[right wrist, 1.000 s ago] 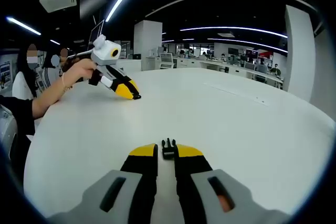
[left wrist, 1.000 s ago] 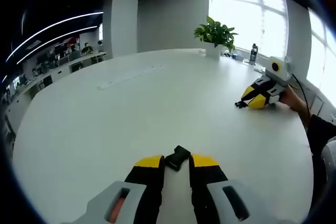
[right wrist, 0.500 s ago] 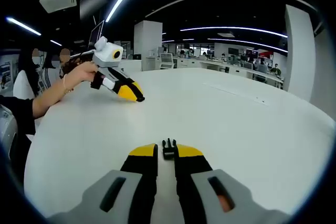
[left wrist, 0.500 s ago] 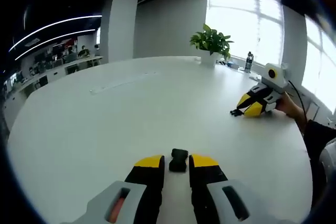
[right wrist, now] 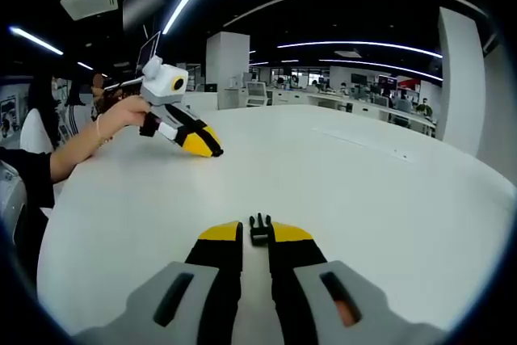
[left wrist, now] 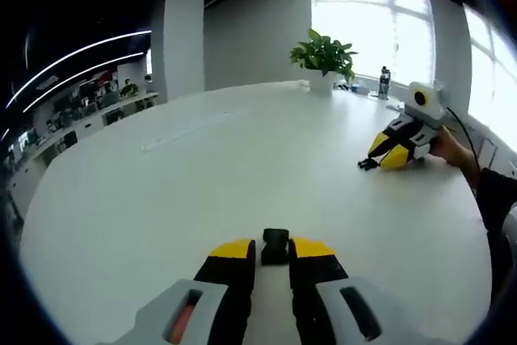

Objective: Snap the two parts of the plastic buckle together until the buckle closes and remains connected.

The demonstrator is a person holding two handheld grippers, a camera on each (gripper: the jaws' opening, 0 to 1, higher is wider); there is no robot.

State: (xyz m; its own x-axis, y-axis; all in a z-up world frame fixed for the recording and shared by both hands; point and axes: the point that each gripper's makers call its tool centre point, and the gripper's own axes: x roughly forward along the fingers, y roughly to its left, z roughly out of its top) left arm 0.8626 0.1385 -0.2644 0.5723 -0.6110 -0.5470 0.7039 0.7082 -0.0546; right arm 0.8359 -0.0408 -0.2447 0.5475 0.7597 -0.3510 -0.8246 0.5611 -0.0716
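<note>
My left gripper [left wrist: 273, 251] is shut on a black buckle half [left wrist: 275, 240] that sits straight between its yellow tips, just above the white table [left wrist: 186, 167]. My right gripper [right wrist: 255, 237] is shut on the other half, a black pronged piece [right wrist: 259, 227], prongs pointing away. In the left gripper view the right gripper [left wrist: 370, 163] sits far to the right with a small black piece at its tip, held by a hand [left wrist: 454, 149]. In the right gripper view the left gripper [right wrist: 212, 151] is at upper left, tip low over the table [right wrist: 363, 191]. The two halves are well apart.
A potted plant [left wrist: 325, 52] and a dark bottle [left wrist: 384, 82] stand at the table's far edge by the windows. The person's forearm [right wrist: 77, 151] reaches in from the left. Office desks and a white pillar [right wrist: 226, 66] lie beyond the table.
The buckle half in my left gripper has turned from tilted to straight between the tips. The left gripper has edged a little to the right in the right gripper view. The right gripper has stayed put.
</note>
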